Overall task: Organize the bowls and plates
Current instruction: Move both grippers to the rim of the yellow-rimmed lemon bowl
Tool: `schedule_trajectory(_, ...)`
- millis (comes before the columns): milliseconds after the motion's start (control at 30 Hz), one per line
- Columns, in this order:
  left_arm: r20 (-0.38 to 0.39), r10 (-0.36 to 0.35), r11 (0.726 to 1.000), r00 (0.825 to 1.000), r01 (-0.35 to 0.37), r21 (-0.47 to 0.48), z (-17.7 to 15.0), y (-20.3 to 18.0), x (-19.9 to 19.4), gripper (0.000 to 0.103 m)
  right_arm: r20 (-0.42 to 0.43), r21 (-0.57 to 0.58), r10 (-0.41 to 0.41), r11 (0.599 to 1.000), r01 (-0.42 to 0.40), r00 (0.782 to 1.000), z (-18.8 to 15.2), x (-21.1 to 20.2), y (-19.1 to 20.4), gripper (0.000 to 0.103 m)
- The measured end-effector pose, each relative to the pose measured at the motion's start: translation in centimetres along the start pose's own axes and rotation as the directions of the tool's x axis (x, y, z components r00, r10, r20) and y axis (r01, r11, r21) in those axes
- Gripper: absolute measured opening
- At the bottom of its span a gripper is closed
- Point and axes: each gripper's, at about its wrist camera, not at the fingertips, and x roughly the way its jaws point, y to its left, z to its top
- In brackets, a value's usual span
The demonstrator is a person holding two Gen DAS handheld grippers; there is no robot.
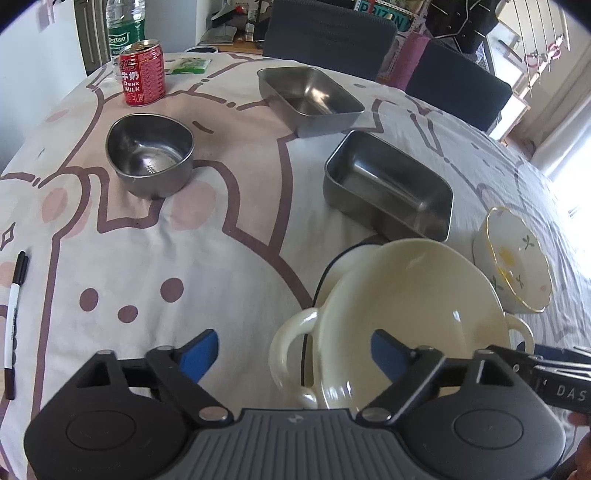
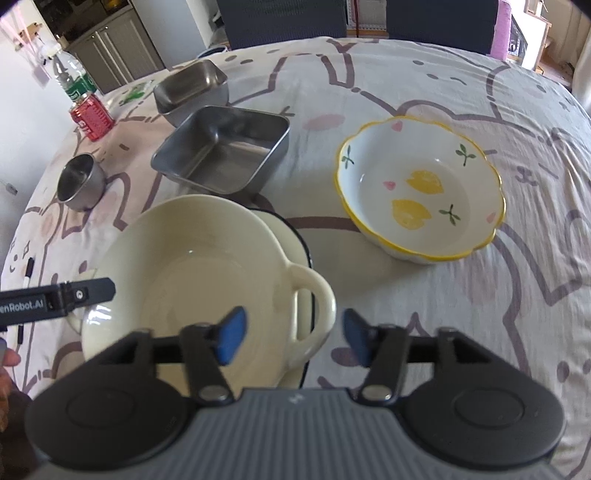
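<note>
**Cream bowl sits on a dark-rimmed plate, both tools released**

Cream bowl (image 1: 402, 317) with two loop handles rests on a dark-rimmed plate (image 2: 291, 236) at the near edge of the table (image 1: 229, 258). The left tool (image 1: 291, 354) is spread wide, one handle lying between its blue pads, gripping nothing. The right tool (image 2: 291, 336) is likewise released, the bowl's other handle between its fingers. Just beyond, the lemon-painted bowl (image 2: 421, 192) stands apart; only the right view shows its full inside. Two steel rectangular trays (image 1: 388, 184) (image 1: 310, 99) and a round steel bowl (image 1: 151, 155) lie farther off. The left view alone gives the marker pen (image 1: 14, 321) clearly; a red can (image 1: 142, 74) and water bottle (image 1: 125, 22) stand at the far edge.
</note>
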Motion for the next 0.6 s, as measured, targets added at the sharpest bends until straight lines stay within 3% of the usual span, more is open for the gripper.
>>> schedule_trajectory(267,0.045,0.022,1.0,0.999,-0.022,-0.002,-0.3,-0.2,-1.5,0.102,0.072,0.008,-0.002,1.0,0.001,0.997,-0.4,-1.6,-0.5,0.103)
schedule_trajectory(400,0.103,0.009,0.999,0.995,-0.013,0.033,-0.3,-1.2,-2.9,0.103,0.101,0.009,0.025,1.0,-0.026,0.995,-0.6,-2.7,-1.0,0.103)
schedule_trajectory(600,0.206,-0.03,1.0,0.978,0.027,0.014,0.3,-3.0,-5.3,0.103,0.237,0.05,0.02,0.998,-0.033,0.971,-0.6,-5.7,-3.1,0.103)
